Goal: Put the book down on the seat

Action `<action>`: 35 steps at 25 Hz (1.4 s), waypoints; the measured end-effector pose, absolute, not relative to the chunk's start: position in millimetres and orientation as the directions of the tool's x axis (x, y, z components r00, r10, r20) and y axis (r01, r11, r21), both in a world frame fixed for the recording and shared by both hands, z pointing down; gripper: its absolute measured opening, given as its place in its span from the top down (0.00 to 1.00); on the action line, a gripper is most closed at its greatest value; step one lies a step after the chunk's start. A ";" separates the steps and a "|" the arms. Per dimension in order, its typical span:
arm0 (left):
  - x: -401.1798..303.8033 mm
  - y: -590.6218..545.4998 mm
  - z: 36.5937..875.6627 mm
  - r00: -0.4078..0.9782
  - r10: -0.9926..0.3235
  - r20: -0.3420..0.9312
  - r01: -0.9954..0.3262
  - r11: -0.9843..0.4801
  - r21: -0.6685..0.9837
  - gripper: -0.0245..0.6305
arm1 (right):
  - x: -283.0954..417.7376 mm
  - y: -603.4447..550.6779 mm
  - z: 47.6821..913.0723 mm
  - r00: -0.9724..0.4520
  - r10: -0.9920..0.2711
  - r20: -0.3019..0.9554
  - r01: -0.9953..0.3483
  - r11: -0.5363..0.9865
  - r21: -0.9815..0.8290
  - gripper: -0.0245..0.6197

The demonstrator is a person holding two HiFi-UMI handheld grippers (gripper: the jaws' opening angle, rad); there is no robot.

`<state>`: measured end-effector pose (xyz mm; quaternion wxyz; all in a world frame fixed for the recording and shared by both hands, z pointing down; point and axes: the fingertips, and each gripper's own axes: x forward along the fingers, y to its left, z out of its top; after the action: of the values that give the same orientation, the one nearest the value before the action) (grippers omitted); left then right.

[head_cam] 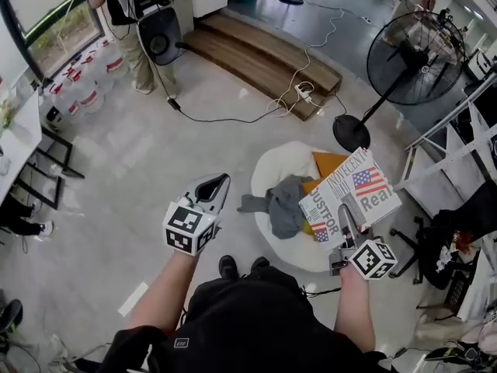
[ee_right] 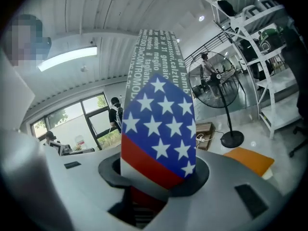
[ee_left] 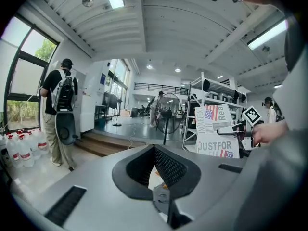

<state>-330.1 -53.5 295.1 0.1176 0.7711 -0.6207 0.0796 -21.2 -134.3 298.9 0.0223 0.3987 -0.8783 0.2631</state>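
Observation:
My right gripper (head_cam: 346,222) is shut on the lower edge of a book (head_cam: 351,195) whose cover shows newspaper print and a US flag. The book stands upright above the right side of a round white seat (head_cam: 268,173). In the right gripper view the book's spine (ee_right: 159,124) rises between the jaws. A grey cloth (head_cam: 283,206) and an orange cushion (head_cam: 329,164) lie on the seat. To the seat's left, my left gripper (head_cam: 217,185) hovers over the floor, shut and holding nothing. The left gripper view shows the book (ee_left: 216,131) at the right.
A black standing fan (head_cam: 415,59) is behind the seat at the right. Wooden steps (head_cam: 260,53) and a cable with a power strip (head_cam: 304,92) lie further back. White shelving (head_cam: 458,150) lines the right side. A person (head_cam: 136,22) stands far left near water bottles (head_cam: 85,80).

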 end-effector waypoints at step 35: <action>-129.5 -251.3 524.0 0.555 -0.683 0.476 -0.827 -0.516 0.224 0.96 | 90.7 -209.4 611.6 -0.526 -0.493 0.693 -0.848 0.366 -0.383 0.69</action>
<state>-129.5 -251.3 524.0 0.2168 0.8546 -0.4417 0.1662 90.7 -209.4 611.6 0.2398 0.4239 -0.7909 0.3705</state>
